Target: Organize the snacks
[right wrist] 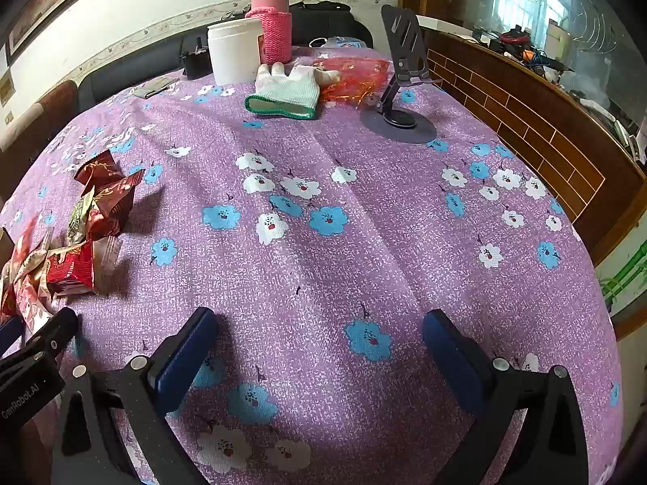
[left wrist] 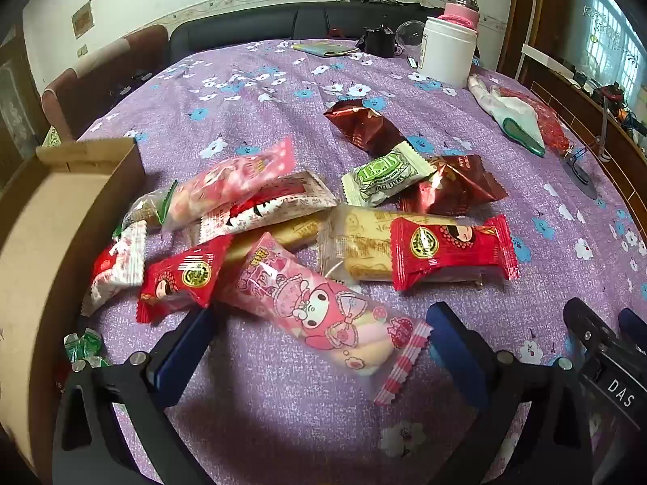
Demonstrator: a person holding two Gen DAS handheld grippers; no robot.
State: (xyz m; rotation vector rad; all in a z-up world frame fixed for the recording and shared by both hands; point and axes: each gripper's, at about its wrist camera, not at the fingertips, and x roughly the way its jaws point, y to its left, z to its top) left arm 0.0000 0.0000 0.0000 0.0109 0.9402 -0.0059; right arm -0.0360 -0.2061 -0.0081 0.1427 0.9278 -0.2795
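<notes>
The desk (left wrist: 250, 93) is round, draped in a nubbly purple cloth printed with white and blue flowers. At 9 o'clock in the left view a shallow cardboard box (left wrist: 48, 218) with plain brown walls sits at the desk's edge, touching the snack heap. The snacks lie in a loose overlapping pile at the middle of the left view, all crinkly film packets with serrated ends. Largest is a long pink marshmallow pack (left wrist: 319, 315) with a cartoon rabbit, reaching toward 6 o'clock between the fingers of the left tongs (left wrist: 319, 347), untouched by either pad. At 3 o'clock of it a red packet (left wrist: 453, 250) lies on a yellowish translucent cake pack (left wrist: 360, 242). Toward 12 o'clock sit a small green-and-white packet (left wrist: 384, 178) and two shiny brown foil packets (left wrist: 364, 125).

The left tongs are spread wide, blue-padded, holding nothing. The right tongs (right wrist: 319, 347) are equally wide apart over bare cloth, with the pile at their 9 o'clock. At 12 o'clock stand a white plastic tub (right wrist: 234, 50), a knit glove (right wrist: 289, 91) and a grey phone stand (right wrist: 400, 81).
</notes>
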